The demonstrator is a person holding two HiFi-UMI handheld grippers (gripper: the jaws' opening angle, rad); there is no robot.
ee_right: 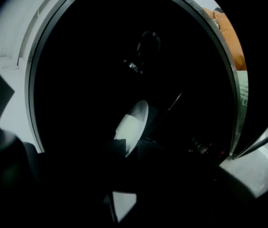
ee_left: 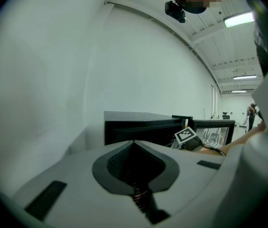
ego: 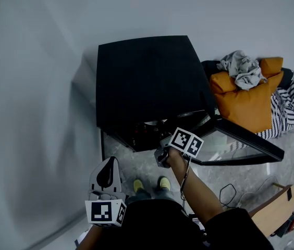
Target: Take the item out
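Observation:
A black cabinet (ego: 147,77) stands against the wall with its glass door (ego: 241,139) swung open to the right. My right gripper (ego: 161,158) reaches into the dark opening. In the right gripper view a white plate (ee_right: 134,122) stands on edge inside, and the right gripper (ee_right: 128,148) is shut on its lower rim. The interior around it is too dark to make out. My left gripper (ego: 109,160) hangs low at the left, away from the cabinet, shut with nothing in it. In the left gripper view the left gripper (ee_left: 134,144) points toward the cabinet (ee_left: 138,127).
An orange cushion (ego: 248,100) with grey clothing (ego: 241,69) and a striped cloth (ego: 285,108) lies right of the cabinet. A wooden board (ego: 274,212) and a black cable (ego: 228,194) lie on the floor at the right. A white wall (ego: 32,113) runs along the left.

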